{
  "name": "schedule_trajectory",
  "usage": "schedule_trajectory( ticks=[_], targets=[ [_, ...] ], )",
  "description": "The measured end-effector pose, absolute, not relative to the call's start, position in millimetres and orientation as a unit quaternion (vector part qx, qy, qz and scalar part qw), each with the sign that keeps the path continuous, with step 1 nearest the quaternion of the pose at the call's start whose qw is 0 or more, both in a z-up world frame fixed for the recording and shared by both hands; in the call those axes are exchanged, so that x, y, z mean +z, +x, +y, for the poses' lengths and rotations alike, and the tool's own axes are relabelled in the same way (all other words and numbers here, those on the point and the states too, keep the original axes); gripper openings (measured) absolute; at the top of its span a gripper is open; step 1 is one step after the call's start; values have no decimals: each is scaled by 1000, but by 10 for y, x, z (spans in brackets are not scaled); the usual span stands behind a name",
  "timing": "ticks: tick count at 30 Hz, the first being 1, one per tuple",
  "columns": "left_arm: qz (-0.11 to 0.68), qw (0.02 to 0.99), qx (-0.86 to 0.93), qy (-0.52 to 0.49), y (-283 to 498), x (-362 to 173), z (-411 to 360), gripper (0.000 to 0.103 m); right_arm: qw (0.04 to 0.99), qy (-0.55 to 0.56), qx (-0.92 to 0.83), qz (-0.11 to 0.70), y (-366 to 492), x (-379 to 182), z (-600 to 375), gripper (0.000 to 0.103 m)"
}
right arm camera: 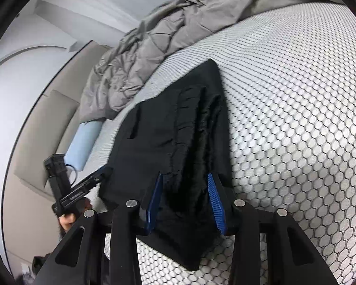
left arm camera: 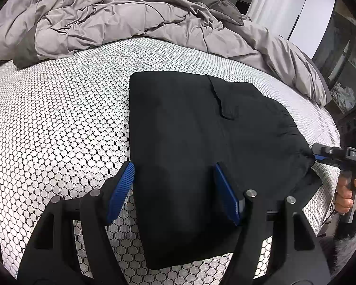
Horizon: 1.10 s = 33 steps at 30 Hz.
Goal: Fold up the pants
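Note:
Black pants (left arm camera: pixel 189 147) lie folded into a compact block on the honeycomb-patterned mattress (left arm camera: pixel 59 123). My left gripper (left arm camera: pixel 175 187) is open, its blue pads straddling the near left part of the pants. My right gripper (right arm camera: pixel 185 201) is open too, its pads on either side of the gathered waistband end (right arm camera: pixel 194 142). The right gripper also shows at the far right of the left wrist view (left arm camera: pixel 332 155), at the waistband edge. The left gripper shows in the right wrist view (right arm camera: pixel 92 178) at the pants' left edge.
A rumpled grey duvet (left arm camera: pixel 121 16) is heaped across the far side of the bed. The mattress edge (left arm camera: pixel 330 128) runs along the right, with furniture beyond. A light blue pillow (right arm camera: pixel 83 142) lies by the bed's side.

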State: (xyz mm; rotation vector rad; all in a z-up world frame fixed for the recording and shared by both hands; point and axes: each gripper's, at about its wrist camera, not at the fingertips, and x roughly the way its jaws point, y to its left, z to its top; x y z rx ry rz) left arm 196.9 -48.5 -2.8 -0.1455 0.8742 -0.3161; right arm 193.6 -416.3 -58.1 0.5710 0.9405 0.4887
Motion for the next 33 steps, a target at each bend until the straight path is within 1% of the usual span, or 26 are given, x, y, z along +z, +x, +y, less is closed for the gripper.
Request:
schedule_trajectory(
  ticks=[2,11,19,23,25,27,28,29,33],
  targets=[
    [422,891,-152,-71,1973,-34,-488,66,820,277,246,436,1940,-565,-4163,42],
    [423,890,-154,-75,1974,-68,-466,66,800,283,247,467,2132,-692,-4086,42],
    [423,890,-156,-74,1952,-65,-437,66,820,279,274,419,2013,-436,-4066,42],
    [424,889,-155,-73,1947,-67,-440,66,808,241,270,465,2103,-565,-3875,42],
    [425,889,-154,-73,1951,-65,-450,66,798,229,262,493,2161,-718,-3835,40],
    [425,889,-154,-74,1953,-59,-444,66,798,237,261,489,2196,-775,-3845,28],
    [424,889,-154,-76,1954,-54,-441,66,797,251,256,485,2208,-768,-3876,26],
    [424,889,-154,-76,1953,-44,-428,66,799,260,257,477,2203,-739,-3883,20],
    [412,897,-142,-74,1926,47,-338,66,821,267,284,417,1981,-325,-3882,18]
  ],
)
